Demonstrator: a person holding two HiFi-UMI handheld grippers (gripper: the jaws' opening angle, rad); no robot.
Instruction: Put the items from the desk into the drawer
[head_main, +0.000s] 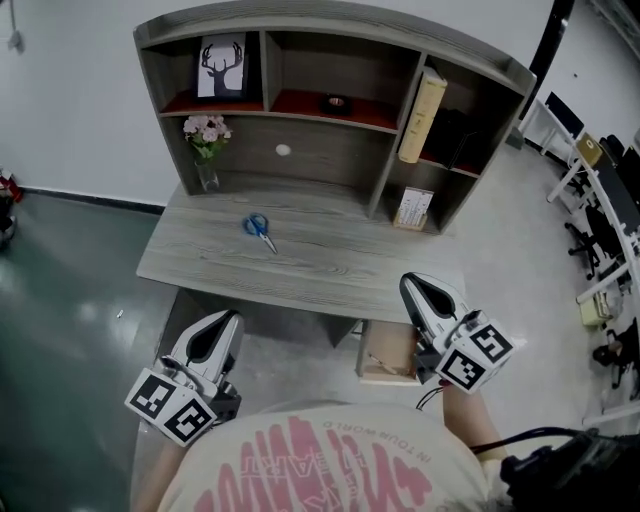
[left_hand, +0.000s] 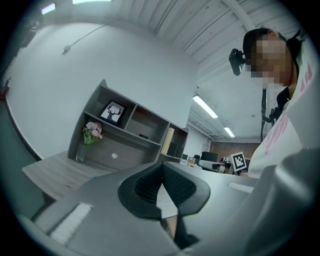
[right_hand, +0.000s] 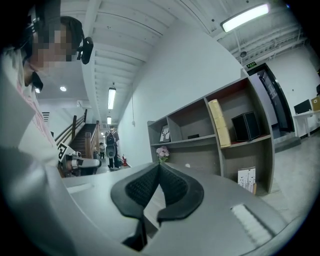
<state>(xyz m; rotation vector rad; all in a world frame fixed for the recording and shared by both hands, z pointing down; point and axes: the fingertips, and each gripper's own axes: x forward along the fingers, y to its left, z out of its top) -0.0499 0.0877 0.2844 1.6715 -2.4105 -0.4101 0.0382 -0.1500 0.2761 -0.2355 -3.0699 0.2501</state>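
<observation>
Scissors (head_main: 259, 230), one pair, lie on one desk (head_main: 330, 270); left tool (head_main: 228, 322) and right tool (head_main: 412, 288) both closed, empty.

small dark item (head_main: 335, 101) on the red shelf (head_main: 300, 103), indistinct

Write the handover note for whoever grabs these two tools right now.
Left tool: shut, empty, short of the desk.
Right tool: shut, empty, at the desk's front edge by the drawer.
Things: the blue-handled scissors lie on the desktop, neither tool near them. The drawer under the desk's right side looks pulled out but is partly hidden.
Done: nothing visibly stowed.
Left: pick up the scissors and put them in the drawer.
</observation>
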